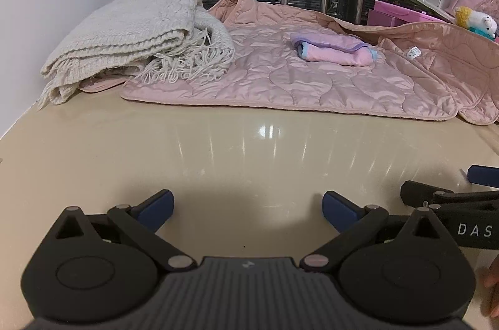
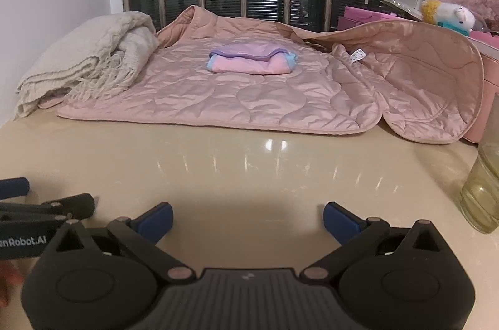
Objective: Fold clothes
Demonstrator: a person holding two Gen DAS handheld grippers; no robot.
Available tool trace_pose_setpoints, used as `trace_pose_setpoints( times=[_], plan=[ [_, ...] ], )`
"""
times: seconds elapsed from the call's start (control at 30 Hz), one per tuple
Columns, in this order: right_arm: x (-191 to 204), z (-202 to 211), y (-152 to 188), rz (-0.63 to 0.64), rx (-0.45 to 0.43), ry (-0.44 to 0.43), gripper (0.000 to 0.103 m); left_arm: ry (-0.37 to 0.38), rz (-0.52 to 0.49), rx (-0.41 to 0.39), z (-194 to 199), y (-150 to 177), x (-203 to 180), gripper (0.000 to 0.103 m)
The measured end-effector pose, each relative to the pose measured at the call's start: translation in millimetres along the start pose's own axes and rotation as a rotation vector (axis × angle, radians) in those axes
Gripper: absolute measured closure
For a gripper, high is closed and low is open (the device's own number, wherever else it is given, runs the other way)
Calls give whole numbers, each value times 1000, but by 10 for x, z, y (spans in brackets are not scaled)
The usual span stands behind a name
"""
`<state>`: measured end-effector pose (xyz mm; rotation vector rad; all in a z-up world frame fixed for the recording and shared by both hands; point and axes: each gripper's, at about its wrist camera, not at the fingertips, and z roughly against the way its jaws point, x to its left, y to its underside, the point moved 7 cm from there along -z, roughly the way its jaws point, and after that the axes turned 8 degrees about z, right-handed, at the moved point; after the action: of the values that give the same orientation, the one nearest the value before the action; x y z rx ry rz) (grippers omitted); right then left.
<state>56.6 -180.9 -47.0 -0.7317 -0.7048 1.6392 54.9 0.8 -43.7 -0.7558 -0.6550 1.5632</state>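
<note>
- The left hand-held gripper point(image 1: 248, 213) is hovering over the bare worktop point(image 1: 249, 149), its jaws gaping and holding nothing.
- The pink quilted jacket point(image 1: 280, 77) is lying ahead at twelve o'clock, its long axis running left to right, a folded pink cloth point(image 1: 333, 49) resting on it.
- The right hand-held gripper point(image 2: 248, 220) is likewise spread wide and carrying nothing; neither one looks clearly nearer.

In the left wrist view, the right gripper point(image 1: 467, 192) is cut off by the frame edge at three o'clock, so only part of its fingers shows. In the right wrist view, a glass point(image 2: 482, 192) at three o'clock runs off the right edge. The small label point(image 2: 357, 55) on the pink quilted garment point(image 2: 249, 93) is too tiny to read. The cream knitted blanket point(image 1: 124, 43) hides the garment's corner at nine o'clock.
</note>
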Motion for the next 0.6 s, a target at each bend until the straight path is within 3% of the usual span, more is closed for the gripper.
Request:
trace_pose_setpoints(
  times=[0.6],
  plan=[
    [-14,3,2,-4,0,3,0,-6,1,0,-7,-8,-2,1]
  ],
)
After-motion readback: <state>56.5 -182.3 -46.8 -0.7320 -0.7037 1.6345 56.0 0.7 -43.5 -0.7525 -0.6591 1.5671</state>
